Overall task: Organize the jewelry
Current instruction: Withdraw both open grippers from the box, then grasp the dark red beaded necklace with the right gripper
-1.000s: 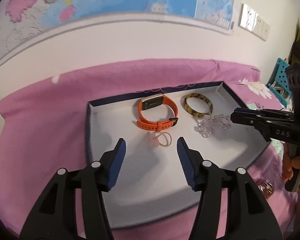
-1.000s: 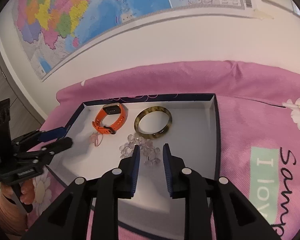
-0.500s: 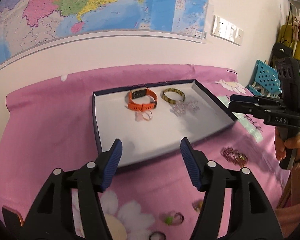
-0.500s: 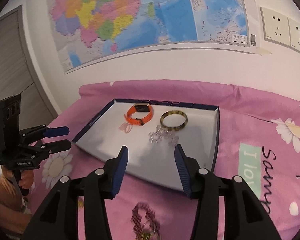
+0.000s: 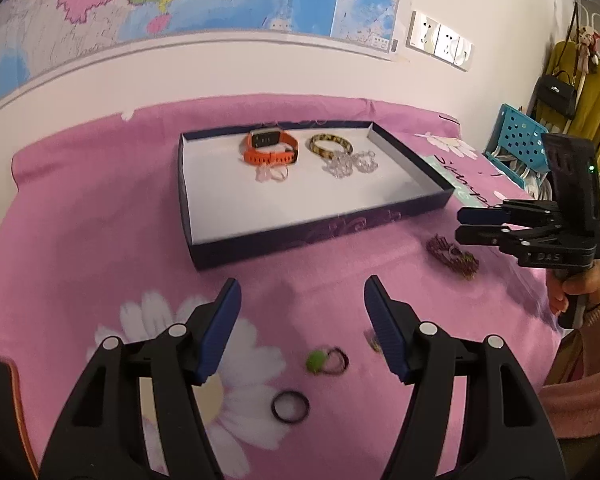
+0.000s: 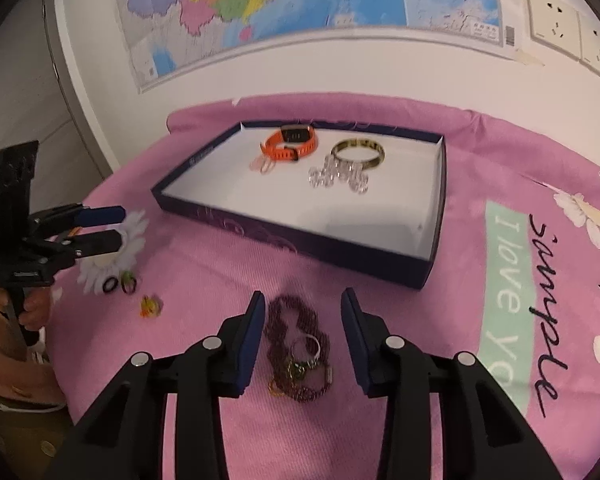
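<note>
A dark blue tray [image 5: 320,236] [image 6: 292,236] with a white floor holds an orange watch [image 5: 270,148] [image 6: 290,146], a tortoiseshell bangle [image 5: 332,145] [image 6: 358,154], a clear bead bracelet [image 5: 350,164] [image 6: 338,176] and a small pink ring [image 5: 272,174]. My left gripper [image 5: 302,312] is open and empty above a green-bead ring [image 5: 326,360] and a black ring [image 5: 290,406]. My right gripper [image 6: 302,328] is open, its fingers either side of a dark red bead bracelet [image 6: 296,348] on the cloth; it also shows in the left wrist view [image 5: 452,254].
A pink flowered cloth [image 5: 80,240] [image 6: 500,184] covers the table against a white wall with maps. A small orange-yellow piece [image 6: 150,306] lies on the cloth. A blue basket [image 5: 516,140] and hanging clothes stand at the far right.
Both grippers have pulled back from over the tray to the cloth in front of it. My right gripper opened and now straddles the dark red bracelet.
</note>
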### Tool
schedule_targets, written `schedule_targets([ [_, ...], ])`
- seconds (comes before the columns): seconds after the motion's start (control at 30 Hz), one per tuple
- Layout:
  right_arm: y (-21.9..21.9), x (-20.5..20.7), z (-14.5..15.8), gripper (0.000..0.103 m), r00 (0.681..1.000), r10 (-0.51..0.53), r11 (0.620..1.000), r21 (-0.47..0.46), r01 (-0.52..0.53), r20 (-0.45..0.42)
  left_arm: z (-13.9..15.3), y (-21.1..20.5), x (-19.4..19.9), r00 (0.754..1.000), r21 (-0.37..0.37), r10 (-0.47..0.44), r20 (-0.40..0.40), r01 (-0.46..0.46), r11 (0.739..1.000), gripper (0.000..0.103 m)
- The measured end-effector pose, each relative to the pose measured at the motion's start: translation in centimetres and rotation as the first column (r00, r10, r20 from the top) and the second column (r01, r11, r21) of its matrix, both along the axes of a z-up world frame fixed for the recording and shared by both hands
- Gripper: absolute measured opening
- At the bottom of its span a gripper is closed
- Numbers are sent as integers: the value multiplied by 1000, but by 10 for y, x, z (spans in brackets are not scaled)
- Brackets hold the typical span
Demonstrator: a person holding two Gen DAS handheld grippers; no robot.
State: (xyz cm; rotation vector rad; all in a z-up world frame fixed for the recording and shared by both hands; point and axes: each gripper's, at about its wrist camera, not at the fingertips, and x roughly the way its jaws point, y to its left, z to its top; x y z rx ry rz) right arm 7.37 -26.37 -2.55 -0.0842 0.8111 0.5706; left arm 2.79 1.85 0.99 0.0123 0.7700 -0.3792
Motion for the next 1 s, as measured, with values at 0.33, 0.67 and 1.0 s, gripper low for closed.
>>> schedule_targets([
  [0.33,8,9,-14,35,999,19,999,-41,-20,-27,-10,-3,-37,997,14,-74,-4,74,997,63],
  [0.67,17,13,-16,15,997,63,996,-65,-65,-35,-21,-13,-34,995,26,-98,-35,99,995,63],
  [1.0,7,7,-8,2,999,38,999,-8,-38,-18,-27,-11,-26,995,22,-79,-63,81,997,62],
])
